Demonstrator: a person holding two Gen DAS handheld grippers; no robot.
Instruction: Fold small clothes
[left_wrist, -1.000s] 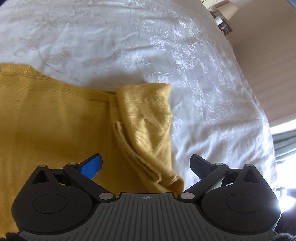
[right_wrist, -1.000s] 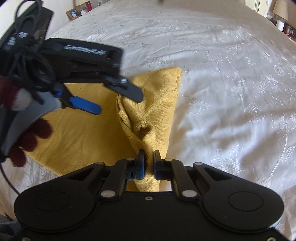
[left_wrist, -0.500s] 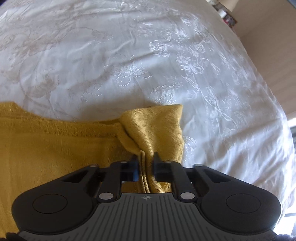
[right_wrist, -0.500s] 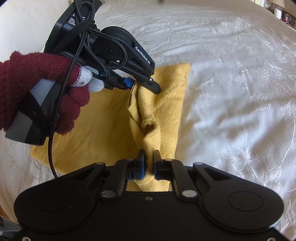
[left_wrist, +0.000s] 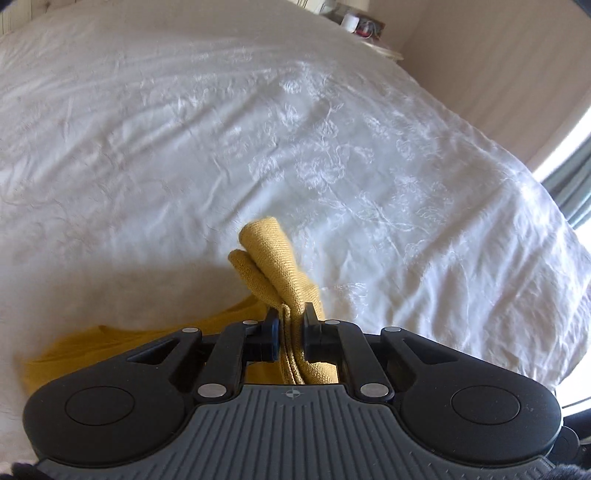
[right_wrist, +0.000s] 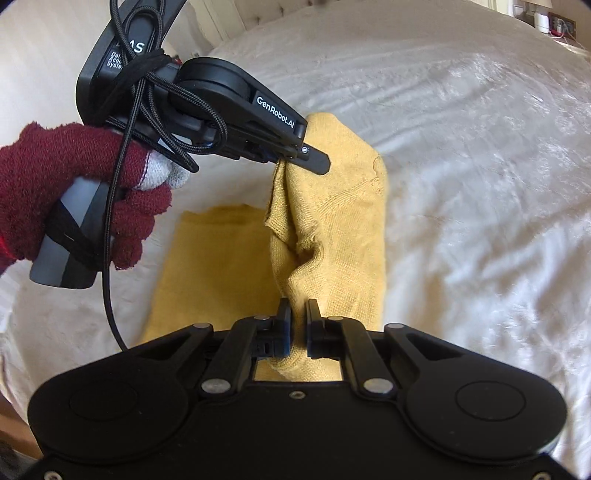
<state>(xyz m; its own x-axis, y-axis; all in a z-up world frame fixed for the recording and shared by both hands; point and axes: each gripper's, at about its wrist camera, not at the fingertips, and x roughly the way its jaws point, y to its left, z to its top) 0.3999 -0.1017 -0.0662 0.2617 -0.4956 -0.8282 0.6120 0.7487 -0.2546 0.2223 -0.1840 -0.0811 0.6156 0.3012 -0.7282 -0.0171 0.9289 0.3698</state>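
Note:
A mustard-yellow knitted garment (right_wrist: 332, 229) lies on a white embroidered bedspread (right_wrist: 480, 166). My right gripper (right_wrist: 299, 314) is shut on the near end of its raised right-hand edge. My left gripper (left_wrist: 290, 325) is shut on the far end of the same edge; it also shows in the right wrist view (right_wrist: 306, 155), held by a dark red gloved hand (right_wrist: 74, 184). The pinched fabric (left_wrist: 273, 258) stands up in a fold between the two grippers, lifted off the bed. The rest of the garment (right_wrist: 207, 266) lies flat to the left.
The bedspread (left_wrist: 221, 129) spreads wide around the garment. A nightstand with small items (left_wrist: 354, 22) stands at the far edge by a beige wall. A black cable (right_wrist: 110, 258) hangs from the left gripper. Bright window light comes from the right.
My left gripper moved onto the garment's edge and shut on it. Both grippers have since lifted that edge off the bed, so the fabric now stands up between them.

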